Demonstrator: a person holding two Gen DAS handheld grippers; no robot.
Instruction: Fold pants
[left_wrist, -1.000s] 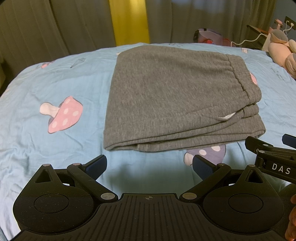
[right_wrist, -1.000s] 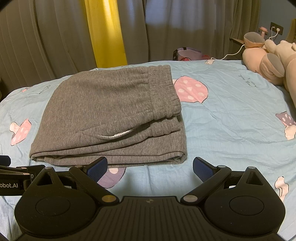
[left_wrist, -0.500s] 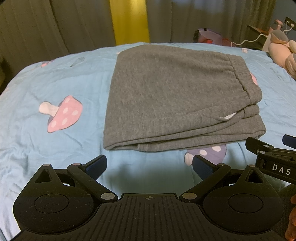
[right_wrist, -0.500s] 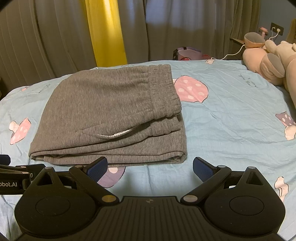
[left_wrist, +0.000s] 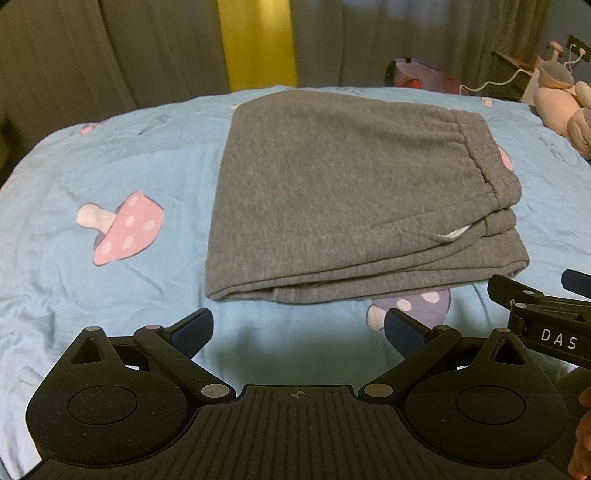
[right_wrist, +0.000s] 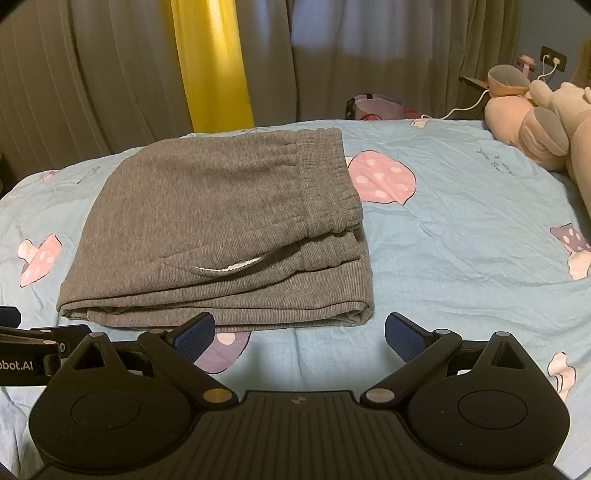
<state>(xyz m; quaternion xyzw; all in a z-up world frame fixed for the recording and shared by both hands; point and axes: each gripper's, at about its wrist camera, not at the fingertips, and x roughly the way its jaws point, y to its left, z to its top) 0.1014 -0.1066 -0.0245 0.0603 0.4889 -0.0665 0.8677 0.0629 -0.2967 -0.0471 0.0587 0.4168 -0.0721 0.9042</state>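
Observation:
Grey pants (left_wrist: 343, 192) lie folded into a thick rectangle on the blue mushroom-print bed, with the elastic waistband on the right side. They also show in the right wrist view (right_wrist: 221, 229). My left gripper (left_wrist: 298, 328) is open and empty, just in front of the fold's near edge. My right gripper (right_wrist: 300, 332) is open and empty, in front of the pants' near right corner. Part of the right gripper (left_wrist: 546, 314) shows at the right of the left wrist view.
The blue bed sheet (left_wrist: 74, 258) spreads around the pants. Pink plush toys (right_wrist: 543, 129) lie at the far right. A purple bag (right_wrist: 373, 107) and a white cable (right_wrist: 469, 105) sit beyond the bed's far edge. Grey and yellow curtains (right_wrist: 210, 62) hang behind.

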